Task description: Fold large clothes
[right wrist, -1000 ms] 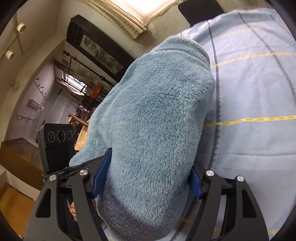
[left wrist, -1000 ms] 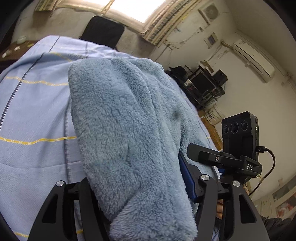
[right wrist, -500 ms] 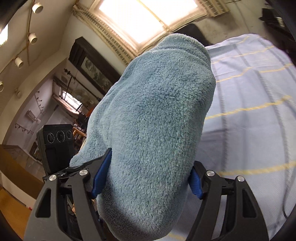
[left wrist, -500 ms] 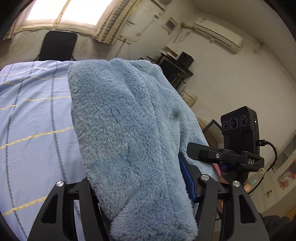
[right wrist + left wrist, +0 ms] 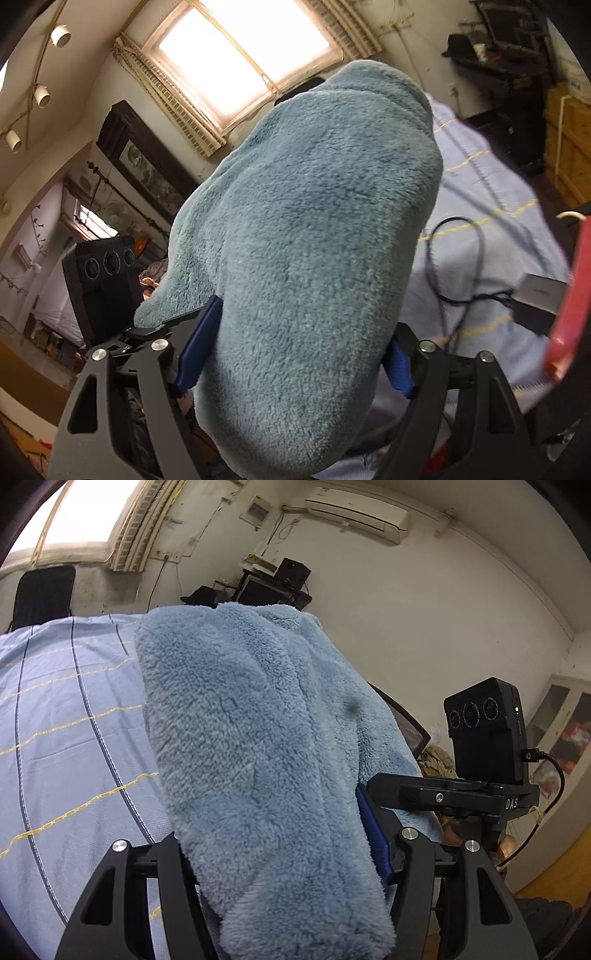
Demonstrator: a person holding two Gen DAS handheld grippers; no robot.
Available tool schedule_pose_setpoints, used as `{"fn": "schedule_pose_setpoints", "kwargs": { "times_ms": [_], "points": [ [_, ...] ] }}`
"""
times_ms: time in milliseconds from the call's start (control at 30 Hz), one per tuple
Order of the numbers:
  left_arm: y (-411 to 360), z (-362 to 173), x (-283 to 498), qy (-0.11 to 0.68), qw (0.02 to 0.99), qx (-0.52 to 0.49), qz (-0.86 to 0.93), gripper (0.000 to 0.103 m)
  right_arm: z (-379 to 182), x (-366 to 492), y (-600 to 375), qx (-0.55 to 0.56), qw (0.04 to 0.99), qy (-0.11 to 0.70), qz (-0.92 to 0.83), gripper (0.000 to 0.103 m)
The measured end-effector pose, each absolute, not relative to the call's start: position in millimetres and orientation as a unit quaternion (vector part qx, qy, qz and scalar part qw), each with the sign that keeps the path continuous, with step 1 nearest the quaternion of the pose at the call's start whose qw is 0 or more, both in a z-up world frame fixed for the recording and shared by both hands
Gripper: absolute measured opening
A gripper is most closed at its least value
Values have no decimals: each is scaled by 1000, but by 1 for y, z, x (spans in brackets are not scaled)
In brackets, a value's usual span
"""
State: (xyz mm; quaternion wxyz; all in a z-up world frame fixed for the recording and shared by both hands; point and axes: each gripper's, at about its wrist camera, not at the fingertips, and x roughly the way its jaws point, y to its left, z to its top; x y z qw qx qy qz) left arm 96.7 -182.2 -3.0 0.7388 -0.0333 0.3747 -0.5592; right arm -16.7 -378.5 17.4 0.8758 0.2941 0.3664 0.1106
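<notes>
Gripping a thick roll of blue fleece garment, the left gripper points forward and somewhat downward, its black fingers rising from six o'clock in its own view and clamped about halfway apart on the plush cloth, which bulges up between them toward twelve o'clock. The same fleece fills the right wrist view, where the right gripper also angles downward; its jaws are opening, the blue pads standing wide on either side of the bundle, with the cloth still lying between them and brushing both. Whether they still press on it is hard to tell. The garment is lifted over a bed sheet, pale blue with dark and yellow stripes, spreading to nine o'clock in the left view and to three o'clock in the right one. A black camera block rides on the other gripper at three o'clock of the left view, with fingertips of a hand just under it. A black cable loops on the sheet at three o'clock in the right view. A bright window sits at twelve o'clock.
</notes>
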Motion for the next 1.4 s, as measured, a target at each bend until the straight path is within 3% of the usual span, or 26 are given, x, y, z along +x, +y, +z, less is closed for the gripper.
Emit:
{"fn": "schedule_pose_setpoints", "kwargs": {
  "times_ms": [100,500,967,1133,1400],
  "points": [
    [-181,-1,96,362,761,-27,-538,64,20,-25,-372,293,879,356,120,80],
    [-148,-53,187,405,795,-58,-447,64,-34,86,-340,311,860,363,180,79],
    [-132,-138,260,507,777,-55,-370,65,-131,205,-327,302,817,466,156,81],
    [-125,-146,274,521,765,-74,-371,73,-145,210,-331,319,806,469,171,85],
    [-116,-140,267,510,774,-70,-368,77,-144,207,-330,335,802,461,177,86]
  ]
}}
